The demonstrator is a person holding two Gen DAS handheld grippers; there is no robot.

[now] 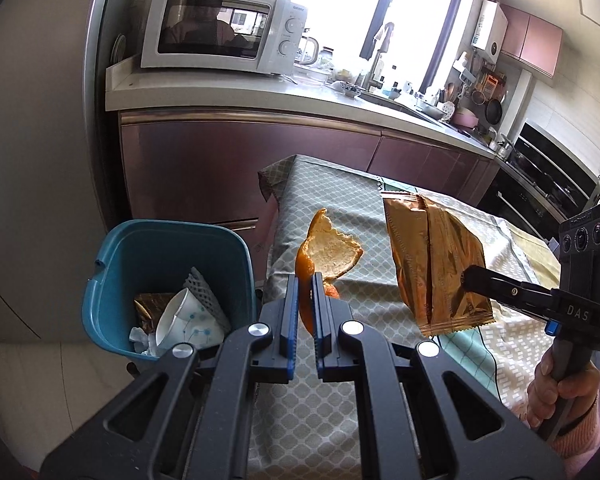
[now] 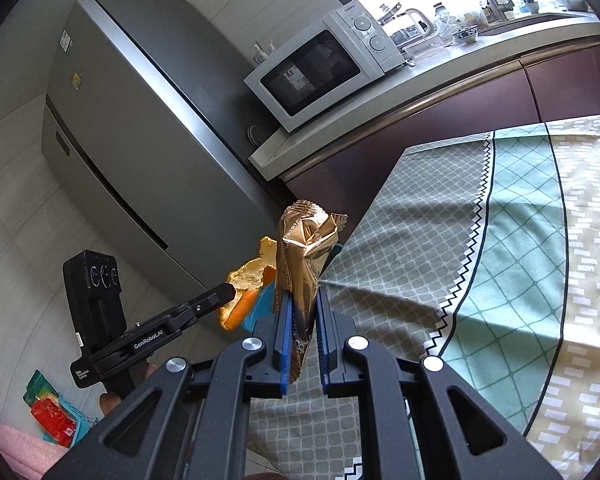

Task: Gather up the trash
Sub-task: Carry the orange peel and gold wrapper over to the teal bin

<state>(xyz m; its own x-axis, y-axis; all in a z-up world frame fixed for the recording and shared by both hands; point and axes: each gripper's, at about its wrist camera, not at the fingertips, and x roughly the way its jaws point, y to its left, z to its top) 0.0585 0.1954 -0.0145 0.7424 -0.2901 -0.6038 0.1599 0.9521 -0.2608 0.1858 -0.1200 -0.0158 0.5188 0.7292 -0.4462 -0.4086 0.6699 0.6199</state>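
Orange peel sits clamped in the left gripper, lifted clear of the patterned tablecloth and just to the right of the blue bin. The gold foil wrapper hangs pinched in the right gripper, farther from the bin, on the peel's far side from it. That bin already holds a crumpled paper cup, tissue and another gold wrapper (so there is little spare room near its rim). To finish well, I would carry the peel fully over the bin's mouth before letting go, since its curled flap sticks out sideways and could catch the rim. The wrapper is light and dangling, so it should probably be lowered close to the bin's contents, not dropped from above.
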